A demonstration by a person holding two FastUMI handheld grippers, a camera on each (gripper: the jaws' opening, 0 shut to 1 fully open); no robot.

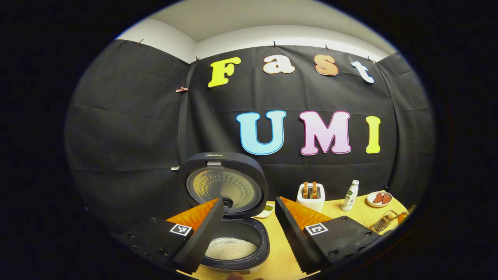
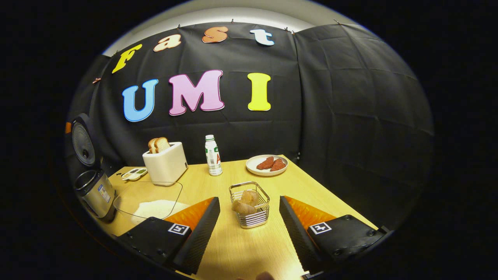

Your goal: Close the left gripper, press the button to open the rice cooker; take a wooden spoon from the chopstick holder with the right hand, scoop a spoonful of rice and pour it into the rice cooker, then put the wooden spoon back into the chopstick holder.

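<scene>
Steel-sided chopstick holder [image 2: 95, 192] stands at about 9 o'clock from the right gripper [image 2: 249, 221], whose fingers are spread and empty, so that hand must swing left for the spoon; rice cooker [image 1: 233, 233], lid up, sits under the left gripper [image 1: 249, 229], also spread.

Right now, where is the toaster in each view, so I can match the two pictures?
Left gripper view: toaster right of centre, low, beyond the open rice cooker.
Right gripper view: toaster left of centre, on the table's far side.
Shared landmark: the bottle just right of it in both.
</scene>
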